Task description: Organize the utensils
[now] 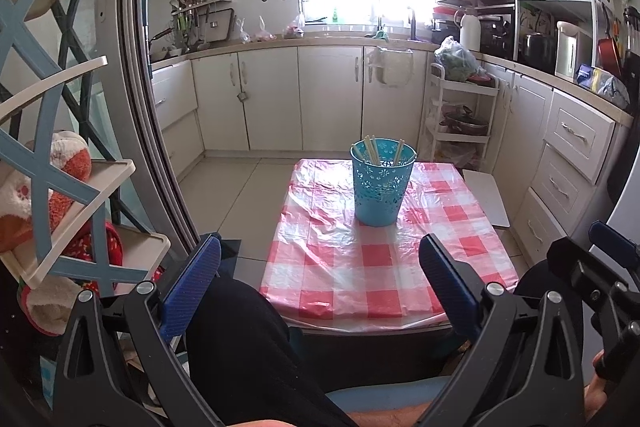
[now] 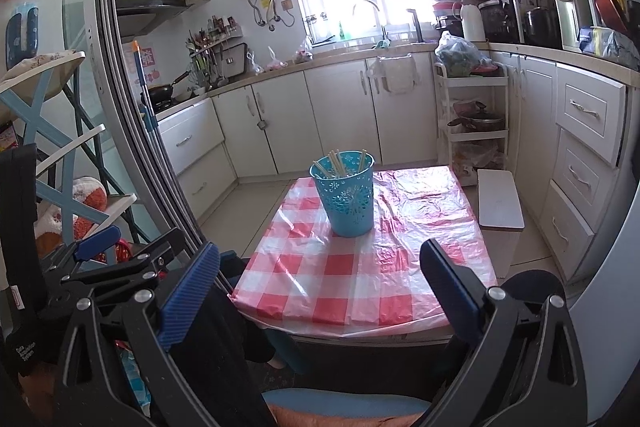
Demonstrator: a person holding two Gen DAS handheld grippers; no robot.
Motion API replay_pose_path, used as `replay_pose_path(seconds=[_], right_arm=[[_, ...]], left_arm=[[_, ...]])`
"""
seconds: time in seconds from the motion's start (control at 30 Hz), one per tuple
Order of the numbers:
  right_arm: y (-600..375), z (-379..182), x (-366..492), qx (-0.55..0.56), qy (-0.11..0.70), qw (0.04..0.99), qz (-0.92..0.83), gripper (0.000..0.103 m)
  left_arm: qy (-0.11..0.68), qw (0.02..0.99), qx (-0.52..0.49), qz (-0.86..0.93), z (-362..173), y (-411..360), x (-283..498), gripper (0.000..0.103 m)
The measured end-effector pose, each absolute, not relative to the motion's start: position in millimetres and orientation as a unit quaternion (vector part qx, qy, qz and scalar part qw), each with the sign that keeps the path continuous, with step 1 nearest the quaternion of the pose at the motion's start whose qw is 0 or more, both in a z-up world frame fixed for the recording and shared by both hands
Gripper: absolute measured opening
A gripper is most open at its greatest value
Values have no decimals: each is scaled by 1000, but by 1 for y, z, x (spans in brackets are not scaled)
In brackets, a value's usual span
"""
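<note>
A turquoise perforated holder [image 1: 381, 183] stands upright on the table with the red-and-white checked cloth [image 1: 340, 267], toward its far end. Several wooden chopsticks [image 1: 374, 151] stand inside it. It also shows in the right wrist view [image 2: 346, 197], with the chopsticks [image 2: 338, 163] leaning in it. My left gripper [image 1: 320, 263] is open and empty, held back at the table's near edge. My right gripper [image 2: 320, 267] is open and empty too, near the front edge. The right gripper also shows at the right edge of the left wrist view [image 1: 608, 259].
A white stool [image 2: 500, 201] stands right of the table. A white trolley with pots [image 2: 474, 123] is behind it. Cabinets [image 1: 332, 99] line the back and right. A blue-and-white shelf rack [image 1: 60, 187] with soft toys and a sliding door frame [image 1: 152, 107] are at the left.
</note>
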State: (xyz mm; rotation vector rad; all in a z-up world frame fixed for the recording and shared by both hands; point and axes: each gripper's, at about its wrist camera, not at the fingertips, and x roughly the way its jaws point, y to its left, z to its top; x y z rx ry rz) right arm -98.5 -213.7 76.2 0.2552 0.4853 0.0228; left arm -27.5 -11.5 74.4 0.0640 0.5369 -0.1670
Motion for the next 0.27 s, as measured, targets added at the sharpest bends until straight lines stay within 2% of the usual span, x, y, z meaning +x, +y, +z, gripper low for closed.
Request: replay_pose_path(seconds=[0.27], right_arm=[[-217,70,-90,132,256,958,12,96]], left_arm=[[272,958,37,-77,69,-15,-19,95]])
